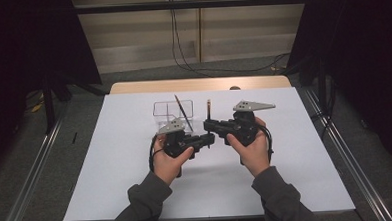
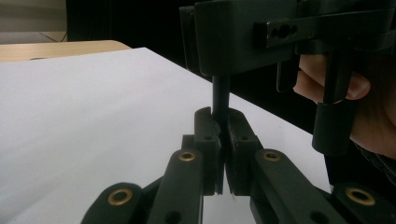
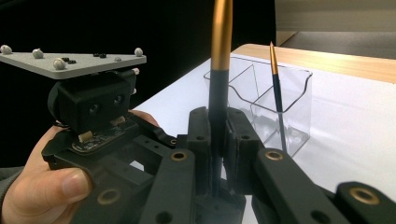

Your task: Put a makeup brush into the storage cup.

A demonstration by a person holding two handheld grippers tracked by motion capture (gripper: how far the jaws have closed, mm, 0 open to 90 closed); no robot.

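A slim pen (image 1: 208, 109) with a black barrel and a gold upper end stands upright over the white table (image 1: 136, 173). My right gripper (image 1: 208, 124) is shut on its barrel, and the right gripper view has the black barrel (image 3: 217, 107) clamped between the jaws (image 3: 217, 128) with gold above. Just below it, my left gripper (image 1: 210, 138) points right and is shut on the pen's lower end; its own view has the black shaft (image 2: 220, 95) dropping into the closed jaws (image 2: 220, 128). A hand holds each gripper.
A clear divided container (image 1: 172, 114) stands right behind the grippers with a second gold-tipped pen (image 1: 183, 112) leaning in it, also seen in the right gripper view (image 3: 276, 88). A wooden strip (image 1: 198, 84) edges the far side. Dark curtains flank the table.
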